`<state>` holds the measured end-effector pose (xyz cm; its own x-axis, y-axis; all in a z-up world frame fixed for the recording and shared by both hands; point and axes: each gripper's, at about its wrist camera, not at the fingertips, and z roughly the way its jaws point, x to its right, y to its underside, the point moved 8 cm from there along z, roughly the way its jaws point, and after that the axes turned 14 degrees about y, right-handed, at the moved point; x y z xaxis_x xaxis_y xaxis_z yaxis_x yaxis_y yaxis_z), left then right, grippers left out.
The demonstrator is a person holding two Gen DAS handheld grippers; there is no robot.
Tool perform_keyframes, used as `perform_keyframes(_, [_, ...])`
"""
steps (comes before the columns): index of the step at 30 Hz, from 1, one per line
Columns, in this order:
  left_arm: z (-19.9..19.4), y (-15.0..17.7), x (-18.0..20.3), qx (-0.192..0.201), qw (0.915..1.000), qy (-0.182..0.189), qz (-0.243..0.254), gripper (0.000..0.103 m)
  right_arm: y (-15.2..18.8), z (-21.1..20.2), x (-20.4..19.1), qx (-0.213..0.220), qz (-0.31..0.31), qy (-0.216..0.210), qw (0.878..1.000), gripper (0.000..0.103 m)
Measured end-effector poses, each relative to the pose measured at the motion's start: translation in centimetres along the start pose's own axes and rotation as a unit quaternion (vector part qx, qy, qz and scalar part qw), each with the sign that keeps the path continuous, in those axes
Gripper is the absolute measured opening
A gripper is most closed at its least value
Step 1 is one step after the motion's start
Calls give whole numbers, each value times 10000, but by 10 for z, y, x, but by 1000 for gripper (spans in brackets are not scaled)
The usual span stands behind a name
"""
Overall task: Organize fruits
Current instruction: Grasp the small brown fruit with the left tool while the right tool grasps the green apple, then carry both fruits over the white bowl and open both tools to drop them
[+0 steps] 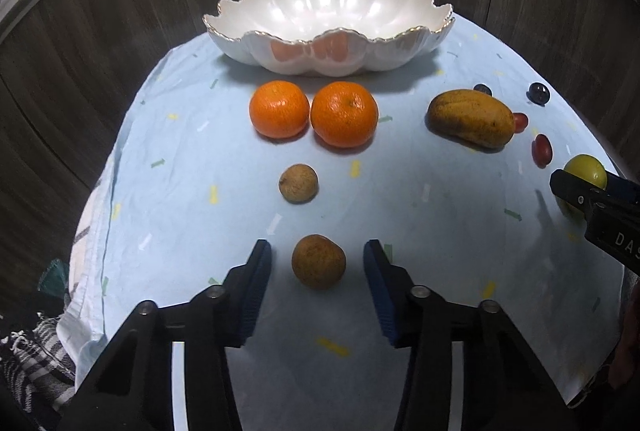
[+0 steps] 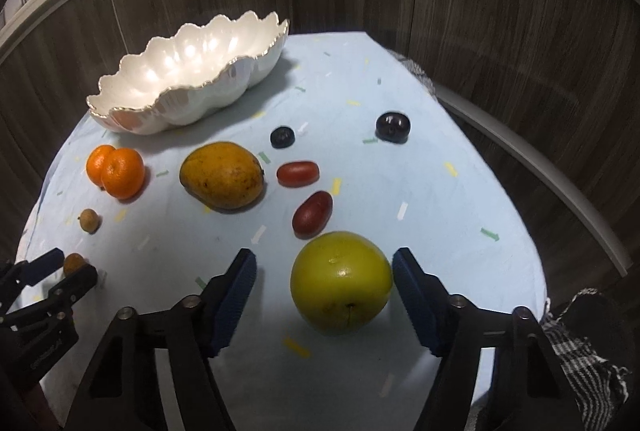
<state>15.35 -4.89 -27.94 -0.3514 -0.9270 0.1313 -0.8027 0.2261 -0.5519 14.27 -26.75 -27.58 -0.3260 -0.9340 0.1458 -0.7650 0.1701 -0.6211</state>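
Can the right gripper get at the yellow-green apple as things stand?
Probably yes. The right gripper is open and already straddles the yellow-green apple. Nothing lies between the fingers and the apple; the dark red grape sits just beyond it.

My left gripper [image 1: 317, 251] is spread wide around a small brown fruit [image 1: 318, 261], touching neither side. Beyond it I see another brown fruit [image 1: 298, 183], two oranges [image 1: 279, 109] touching each other, and the white scalloped bowl [image 1: 328, 27] on the pale blue cloth [image 1: 440, 231].
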Motion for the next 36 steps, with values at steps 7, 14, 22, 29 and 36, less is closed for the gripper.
perform_keyframes(7, [1,1,4,21,9999,116,32,33,1,4,4,-53,75,21,10000,54])
perform_keyframes(14, [-1,-1,3,58,9999,82,55,26,0,4,5,-11,52,60,10000,50])
perform_keyframes(22, [-10,-6,5,212,9996,122,107,26,-4,-5,3,139,35,0,9999,50])
perform_keyframes(29, [-22,-14,3,345,9993,117,70,26,-10,-17,-5,312,-100,-60,9994,50])
perform_keyframes(36, [-46,-33,4,568,9983,121,85,26,-24,-34,-12,458,-128,-185,9987,50])
